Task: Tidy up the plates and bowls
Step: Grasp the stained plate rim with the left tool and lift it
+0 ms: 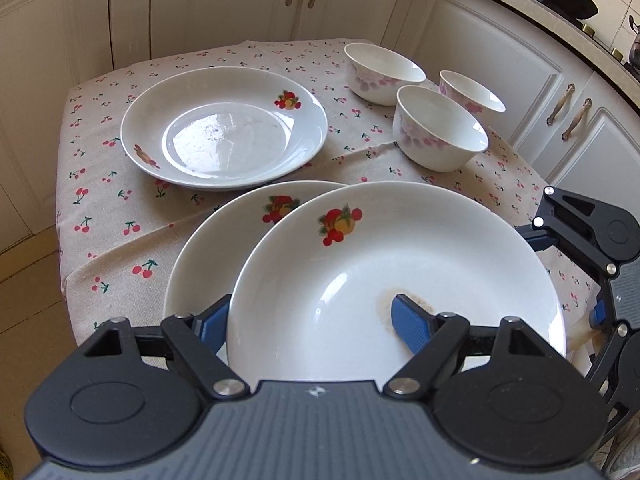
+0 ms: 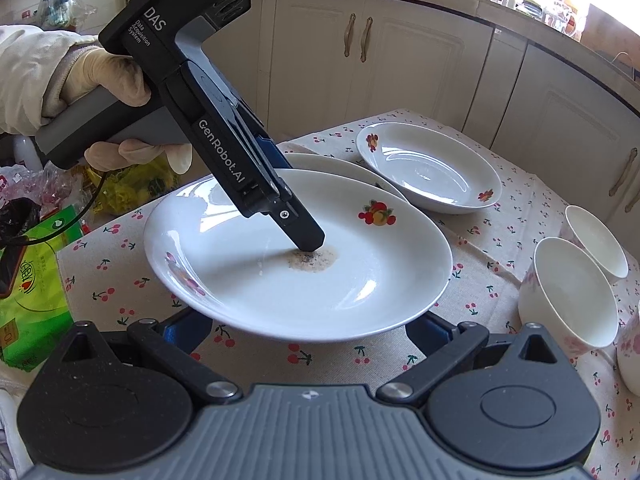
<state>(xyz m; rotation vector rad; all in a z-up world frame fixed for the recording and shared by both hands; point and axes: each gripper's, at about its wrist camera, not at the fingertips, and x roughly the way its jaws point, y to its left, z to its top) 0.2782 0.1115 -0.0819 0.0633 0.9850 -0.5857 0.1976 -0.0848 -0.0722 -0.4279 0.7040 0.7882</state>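
A white fruit-print plate [image 1: 400, 256] with a brown stain in its middle overlaps a second plate [image 1: 208, 248] just behind it. My left gripper [image 1: 312, 316] is shut on the stained plate's near wall. One blue pad [image 1: 408, 320] lies inside by the stain and the other is under the rim. In the right wrist view its upper finger [image 2: 308, 236] touches the stain. My right gripper [image 2: 308, 328] stands open at the plate's [image 2: 300, 272] near rim, pads partly hidden below it. A third plate [image 1: 224, 128] lies apart. Three floral bowls [image 1: 440, 128] stand together.
The small table wears a cherry-print cloth [image 1: 120, 216] with edges close on every side. Cabinets [image 1: 500, 60] surround it. A green tissue pack [image 2: 32, 288] and bags lie past the table's left edge. A gloved hand [image 2: 108, 76] holds the left gripper.
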